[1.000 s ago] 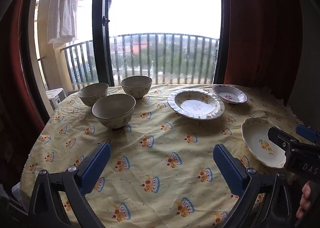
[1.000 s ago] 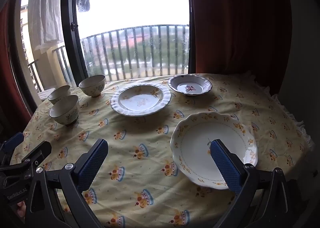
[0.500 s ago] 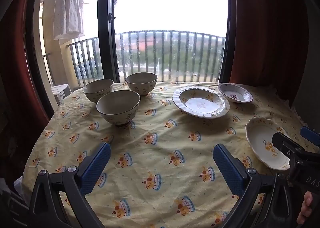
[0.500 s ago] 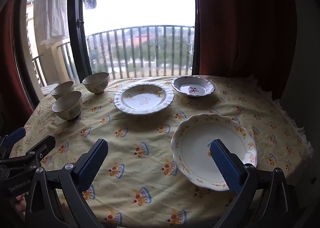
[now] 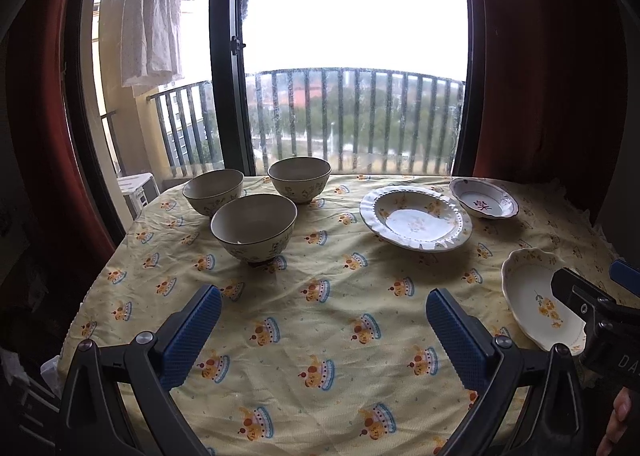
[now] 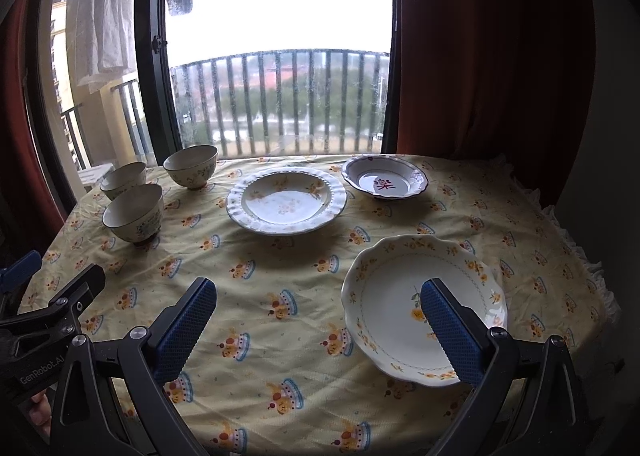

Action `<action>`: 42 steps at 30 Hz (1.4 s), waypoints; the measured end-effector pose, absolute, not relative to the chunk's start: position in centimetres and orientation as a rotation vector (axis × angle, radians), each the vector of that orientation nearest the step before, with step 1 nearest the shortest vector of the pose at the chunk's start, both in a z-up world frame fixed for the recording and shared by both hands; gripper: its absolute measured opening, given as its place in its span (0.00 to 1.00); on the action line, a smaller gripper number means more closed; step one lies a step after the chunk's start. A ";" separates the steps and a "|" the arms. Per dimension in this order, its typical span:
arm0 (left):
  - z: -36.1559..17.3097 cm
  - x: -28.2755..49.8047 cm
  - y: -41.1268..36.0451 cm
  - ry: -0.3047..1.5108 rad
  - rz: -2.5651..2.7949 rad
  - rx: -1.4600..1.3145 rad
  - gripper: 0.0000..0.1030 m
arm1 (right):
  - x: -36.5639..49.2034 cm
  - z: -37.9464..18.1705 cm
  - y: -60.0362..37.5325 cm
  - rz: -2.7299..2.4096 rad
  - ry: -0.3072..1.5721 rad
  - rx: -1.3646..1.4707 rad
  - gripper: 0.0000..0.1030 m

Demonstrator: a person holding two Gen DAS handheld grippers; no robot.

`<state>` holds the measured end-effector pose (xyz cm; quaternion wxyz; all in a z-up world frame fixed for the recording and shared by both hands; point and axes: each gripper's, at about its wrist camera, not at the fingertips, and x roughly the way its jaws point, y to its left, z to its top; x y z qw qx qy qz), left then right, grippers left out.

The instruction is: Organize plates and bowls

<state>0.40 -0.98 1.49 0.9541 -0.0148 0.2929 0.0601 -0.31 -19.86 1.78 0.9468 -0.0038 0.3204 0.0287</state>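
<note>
Three beige flowered bowls stand at the table's far left: the nearest bowl [image 5: 254, 228] [image 6: 134, 211], one behind it to the left [image 5: 213, 191] [image 6: 123, 179], one by the window [image 5: 299, 179] [image 6: 191, 166]. A ribbed white plate [image 5: 416, 217] [image 6: 286, 199] sits mid-table. Farther right is a small dish with a red mark [image 5: 483, 203] [image 6: 385, 182]. A scalloped yellow-flowered plate [image 5: 538, 302] [image 6: 400, 312] lies near the right front. My left gripper [image 5: 323, 330] is open above the cloth. My right gripper [image 6: 318, 326] is open, its right finger over the scalloped plate.
A yellow crown-patterned tablecloth [image 5: 320, 296] [image 6: 280, 276] covers the round table. Behind it are a window with balcony railing [image 5: 352, 123] and dark red curtains [image 6: 480, 55] on the right. The table's front and right edges fall away close to the grippers.
Both grippers have drawn back and risen slightly, so the table and dishes sit lower and farther in view. Both stay open. No dish has moved.
</note>
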 end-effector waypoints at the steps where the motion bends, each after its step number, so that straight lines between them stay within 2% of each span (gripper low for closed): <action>1: 1.9 0.4 -1.0 0.591 0.129 -0.027 1.00 | -0.3 2.1 -19.9 0.066 0.652 0.013 1.00; 14: 6.6 0.4 0.2 0.604 0.109 -0.126 1.00 | -0.3 7.6 -18.4 0.080 0.621 -0.030 1.00; 42: 7.1 0.4 0.1 0.640 0.119 -0.093 0.99 | -0.2 7.8 -18.2 0.060 0.655 -0.058 1.00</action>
